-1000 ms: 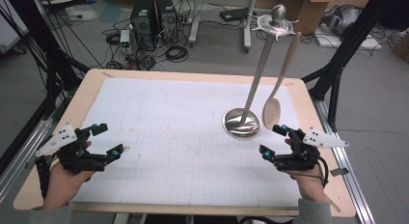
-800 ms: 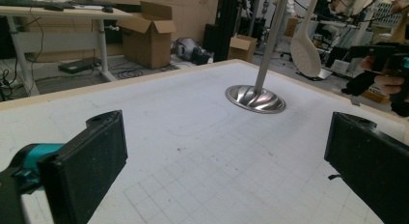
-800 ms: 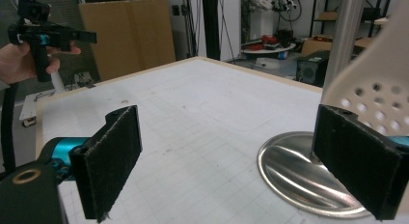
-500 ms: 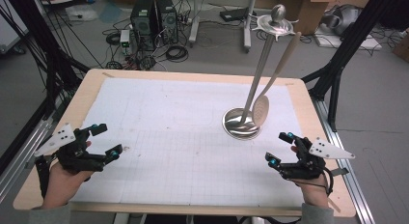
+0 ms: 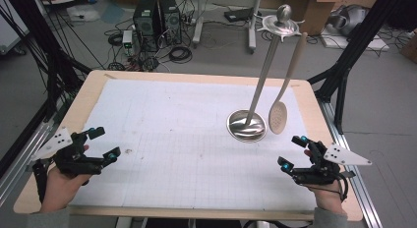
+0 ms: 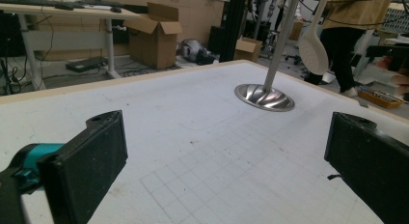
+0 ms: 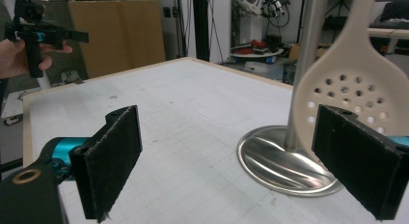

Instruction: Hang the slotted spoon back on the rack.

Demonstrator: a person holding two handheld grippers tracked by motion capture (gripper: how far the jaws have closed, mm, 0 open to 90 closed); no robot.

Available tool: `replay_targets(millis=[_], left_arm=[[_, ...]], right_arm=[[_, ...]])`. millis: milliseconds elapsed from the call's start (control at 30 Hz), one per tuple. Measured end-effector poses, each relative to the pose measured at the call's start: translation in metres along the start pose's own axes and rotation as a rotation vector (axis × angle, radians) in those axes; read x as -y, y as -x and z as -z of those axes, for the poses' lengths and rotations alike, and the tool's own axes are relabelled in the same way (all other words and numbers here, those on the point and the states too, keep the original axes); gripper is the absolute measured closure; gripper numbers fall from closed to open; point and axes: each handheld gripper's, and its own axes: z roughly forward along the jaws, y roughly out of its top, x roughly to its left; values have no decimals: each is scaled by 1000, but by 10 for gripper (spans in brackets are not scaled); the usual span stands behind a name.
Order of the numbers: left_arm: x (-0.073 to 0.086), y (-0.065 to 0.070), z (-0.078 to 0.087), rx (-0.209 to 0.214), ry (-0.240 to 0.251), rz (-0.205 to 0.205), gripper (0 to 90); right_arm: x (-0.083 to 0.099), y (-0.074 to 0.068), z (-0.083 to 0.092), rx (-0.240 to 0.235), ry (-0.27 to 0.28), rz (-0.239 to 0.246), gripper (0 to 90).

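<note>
A steel stand with a round base (image 5: pixel 246 126) and a tall pole stands on the right half of the table. A beige slotted spoon (image 5: pixel 278 117) hangs from the stand's top ring, its head just above the table right of the base. My right gripper (image 5: pixel 292 151) is open, in front of the spoon and apart from it. In the right gripper view the open gripper (image 7: pixel 226 161) has the spoon head (image 7: pixel 352 89) and base (image 7: pixel 279 159) beyond its right jaw. My left gripper (image 5: pixel 104 142) is open at the front left, holding nothing. The left gripper view shows that gripper (image 6: pixel 226 171) open, with the base (image 6: pixel 264 97) far ahead.
A white gridded mat (image 5: pixel 187 139) covers the wooden table (image 5: pixel 91 85). Black frame posts (image 5: pixel 354 46) stand at the table's sides. Computers and cables (image 5: pixel 157 21) lie on the floor beyond the far edge. A person (image 6: pixel 349 35) stands in the background.
My right gripper has drawn back from the spoon toward the front right. The hanging spoon swung left over the base and back right. The left gripper has stayed put.
</note>
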Motion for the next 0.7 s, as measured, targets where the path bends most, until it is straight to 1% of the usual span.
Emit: replay_targets(millis=[67, 400, 433, 467, 533, 633, 700], left_arm=[[2, -2, 1, -7, -7, 0, 17], [11, -12, 5, -31, -12, 26, 17], [12, -13, 6, -33, -13, 27, 17], [12, -13, 6, -33, -12, 29, 17], [13, -13, 5, -33, -16, 34, 17], [13, -13, 4, -32, -22, 31, 17], [14, -12, 3, -33, -26, 32, 17]], right_arm=[[1, 2, 4, 3, 5, -1, 94], [13, 15, 20, 34, 15, -43, 94], [14, 16, 21, 37, 14, -39, 94], [14, 17, 22, 41, 13, -47, 94], [15, 18, 23, 45, 13, -46, 94], [15, 16, 22, 44, 12, -50, 94], [13, 16, 21, 38, 11, -36, 94]])
